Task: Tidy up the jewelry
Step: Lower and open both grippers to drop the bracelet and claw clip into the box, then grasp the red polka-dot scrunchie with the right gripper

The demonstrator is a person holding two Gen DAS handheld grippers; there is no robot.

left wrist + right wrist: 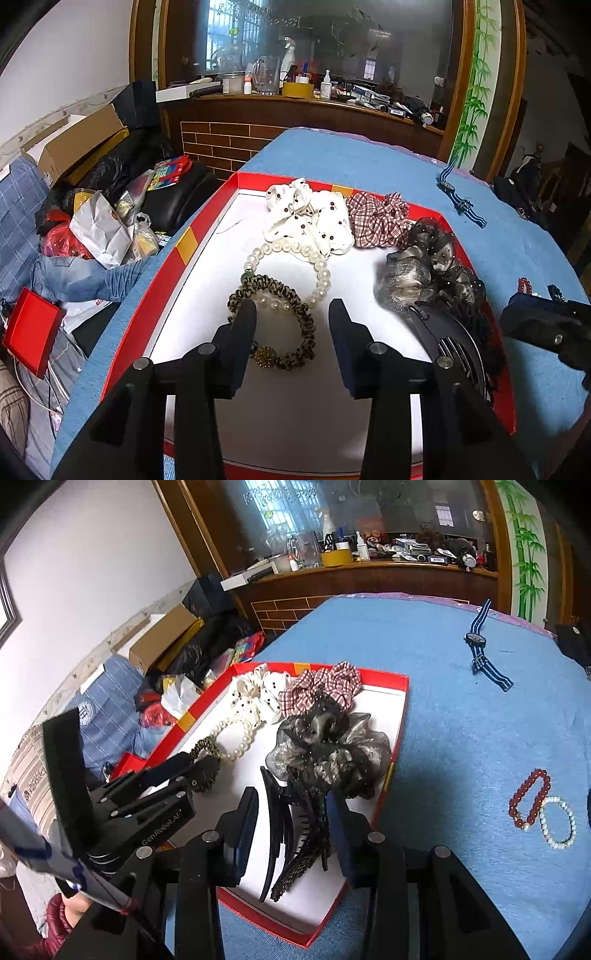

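Leopard scrunchie (275, 325) ruffled, w/ pearl bracelet (295, 266); both grippers' jaws apart, empty.

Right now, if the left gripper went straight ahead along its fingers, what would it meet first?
Probably the leopard scrunchie, which lies between the left gripper's open fingers, with the pearl bracelet just beyond it. Height above the tray is unclear.

- Lived-in home room.
- Wooden ledge (295, 101) crowded with bottles and toiletries.
- Clothes pile (74, 266) and cardboard box (79, 142) beside blue-covered table (461, 720).
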